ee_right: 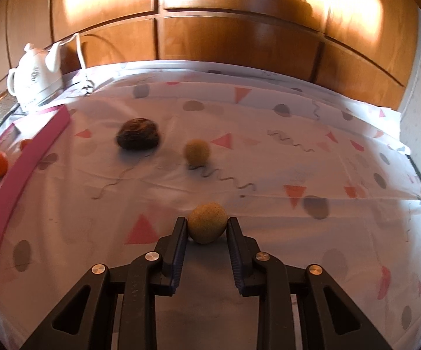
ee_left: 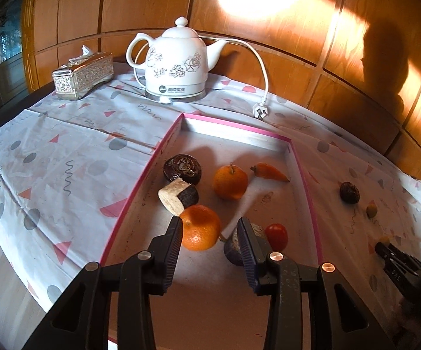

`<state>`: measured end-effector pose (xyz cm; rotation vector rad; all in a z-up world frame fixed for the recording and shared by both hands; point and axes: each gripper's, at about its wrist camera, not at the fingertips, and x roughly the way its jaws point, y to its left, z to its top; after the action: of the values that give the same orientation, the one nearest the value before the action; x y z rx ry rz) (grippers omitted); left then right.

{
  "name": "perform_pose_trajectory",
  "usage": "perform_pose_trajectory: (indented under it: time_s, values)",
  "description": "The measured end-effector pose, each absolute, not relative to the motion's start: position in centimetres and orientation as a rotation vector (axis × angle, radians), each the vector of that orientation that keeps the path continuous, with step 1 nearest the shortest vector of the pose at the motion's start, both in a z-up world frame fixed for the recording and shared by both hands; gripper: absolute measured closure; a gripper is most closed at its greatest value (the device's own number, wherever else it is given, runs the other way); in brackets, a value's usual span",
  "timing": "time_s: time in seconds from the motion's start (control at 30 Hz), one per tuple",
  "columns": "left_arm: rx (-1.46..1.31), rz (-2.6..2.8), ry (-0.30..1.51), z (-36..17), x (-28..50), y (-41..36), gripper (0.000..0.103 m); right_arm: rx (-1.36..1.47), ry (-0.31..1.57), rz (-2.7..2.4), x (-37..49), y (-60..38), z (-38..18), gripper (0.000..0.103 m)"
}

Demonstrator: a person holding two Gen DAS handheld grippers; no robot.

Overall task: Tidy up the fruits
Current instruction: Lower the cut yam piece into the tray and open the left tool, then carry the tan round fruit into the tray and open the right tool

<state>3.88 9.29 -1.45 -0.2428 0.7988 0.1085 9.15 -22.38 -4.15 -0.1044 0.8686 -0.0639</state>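
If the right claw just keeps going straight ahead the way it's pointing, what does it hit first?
The right claw would meet the yellowish round fruit first; it already sits between the fingertips. Beyond that lies a second yellowish fruit, though depth is hard to judge.

1. The tablecloth is white with pink triangles, grey dots and grey wavy lines.
2. The box has a pink rim and a pale inside.
3. The kettle is white with grey flowers.
4. The ball is yellow-tan with fine speckles.
5. The oranges are bright orange.
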Motion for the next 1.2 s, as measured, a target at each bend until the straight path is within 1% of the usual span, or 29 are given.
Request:
perform_pose_trajectory:
  time_s: [0.33,0.8,1.2]
  values:
    - [-0.209,0.107,0.812,-2.1,3.6,8.7,0.063,-0.052,0.903,0.114,9.6,-17.8,-4.1,0.076]
    - [-0.199,0.126,0.799,-2.3,3.4,9.4,0.063,-0.061,0.842,0.391,9.8,-8.8,0.2,0.076]
    - [-0.215,0.132,0.791,-2.3,3.1,10.2,0.063,-0.046,0.88,0.498,11.6,-3.9,0.6,0.075]
